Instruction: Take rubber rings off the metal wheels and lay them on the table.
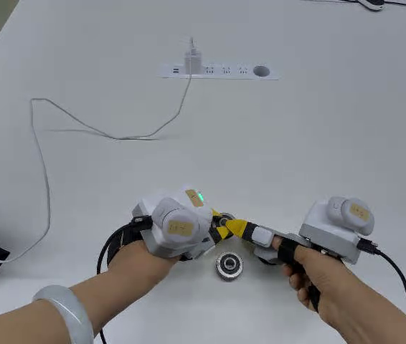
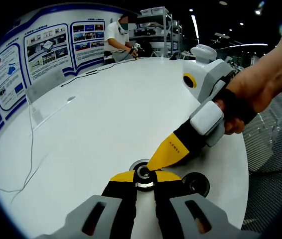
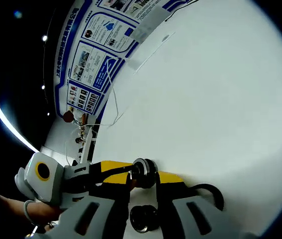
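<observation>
Head view high above the held wheel [image 1: 222,224], facing forward and down over the table [image 1: 296,143], both gripper views low and close at that wheel, facing each other across it, all three sharing it

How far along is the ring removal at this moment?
Done: nothing visibly; the second wheel on the table wears its black rubber ring. In hand: the left gripper and right gripper both clamp the held wheel between their fingers. Left: apparently stripping both rings and laying them down.
</observation>
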Available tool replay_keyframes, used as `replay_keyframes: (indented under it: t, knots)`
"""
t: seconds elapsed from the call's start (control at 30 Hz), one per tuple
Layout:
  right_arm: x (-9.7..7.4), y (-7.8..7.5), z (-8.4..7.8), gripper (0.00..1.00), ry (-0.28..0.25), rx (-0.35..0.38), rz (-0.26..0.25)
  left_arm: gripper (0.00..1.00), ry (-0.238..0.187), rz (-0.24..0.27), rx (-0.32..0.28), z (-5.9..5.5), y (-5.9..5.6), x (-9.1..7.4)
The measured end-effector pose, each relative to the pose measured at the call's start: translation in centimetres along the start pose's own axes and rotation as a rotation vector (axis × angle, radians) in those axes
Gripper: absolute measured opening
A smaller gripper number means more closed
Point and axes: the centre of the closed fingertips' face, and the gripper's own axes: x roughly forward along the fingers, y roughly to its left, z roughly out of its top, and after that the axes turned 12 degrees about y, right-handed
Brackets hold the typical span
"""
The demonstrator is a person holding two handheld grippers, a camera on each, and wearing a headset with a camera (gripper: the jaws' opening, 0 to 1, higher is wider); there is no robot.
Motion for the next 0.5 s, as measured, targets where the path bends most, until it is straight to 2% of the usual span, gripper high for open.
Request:
replay_keyframes:
  t: [0.03,0.07,0.1,0.23,0.5]
  knots:
    - [-0.05,0.11,-0.03,0.22,0.003,-0.007,0.001,0.13,0.0,0.0,0.0,-0.01,-0.01,-0.01]
    - [-0.06,0.78,-0.24,0.19,0.016,-0.013,0.037,0.13,0.001,0.001,0.0,0.01,0.0,0.0]
    - [-0.21,0.6,-0.04,0.2,0.006,-0.009,0.02,0.13,0.0,0.002,0.001,-0.01,0.0,-0.03]
    - [-0.41,0.56,0.05,0.19,0.002,-0.027,0.008,0.13,0.0,0.002,-0.001,-0.03,0.0,-0.06]
    - [-0.61,0.28,0.36,0.11,-0.002,-0.051,-0.009,0.13,0.0,0.001,-0.001,-0.05,0.0,-0.09]
